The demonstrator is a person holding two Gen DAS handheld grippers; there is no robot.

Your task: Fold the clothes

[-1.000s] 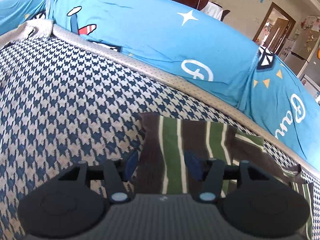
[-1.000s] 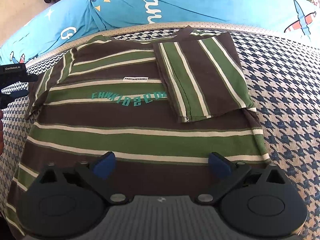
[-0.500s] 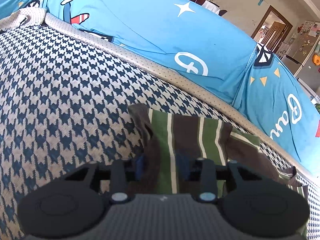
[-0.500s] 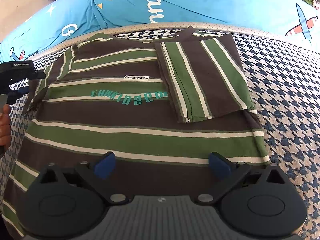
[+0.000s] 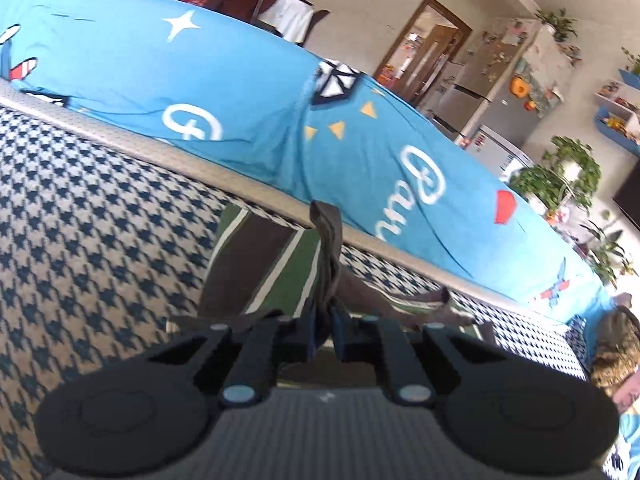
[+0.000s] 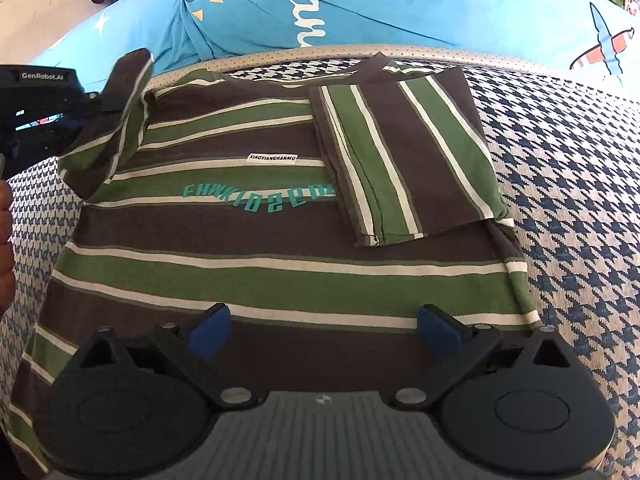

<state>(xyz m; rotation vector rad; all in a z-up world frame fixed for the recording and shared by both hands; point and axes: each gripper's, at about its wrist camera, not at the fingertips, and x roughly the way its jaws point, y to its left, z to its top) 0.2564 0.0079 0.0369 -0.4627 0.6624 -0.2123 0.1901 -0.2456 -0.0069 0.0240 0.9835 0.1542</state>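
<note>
A brown, green and white striped T-shirt (image 6: 280, 248) lies flat on the houndstooth sofa seat (image 6: 568, 184), collar toward the back cushions. One sleeve (image 6: 404, 152) is folded in over the chest. The other sleeve (image 6: 120, 120) is lifted off the seat, and my left gripper (image 5: 324, 336) has its jaws closing tight on it. A pinched ridge of sleeve fabric (image 5: 328, 248) stands up past the pads. That left gripper (image 6: 98, 98) also shows at the left edge of the right wrist view. My right gripper (image 6: 324, 330) hovers open over the shirt's lower part, nothing between its fingers.
Blue printed cushions (image 6: 400, 4) line the back of the sofa behind a pale piped edge (image 5: 140, 148). A person's hand (image 6: 6, 240) shows at the left edge. Beyond the sofa are a fridge (image 5: 480, 100), a doorway and potted plants (image 5: 560, 176).
The left gripper went from open around the sleeve to shut on it, then lifted and swung the sleeve up off the seat. The right gripper kept still and open.
</note>
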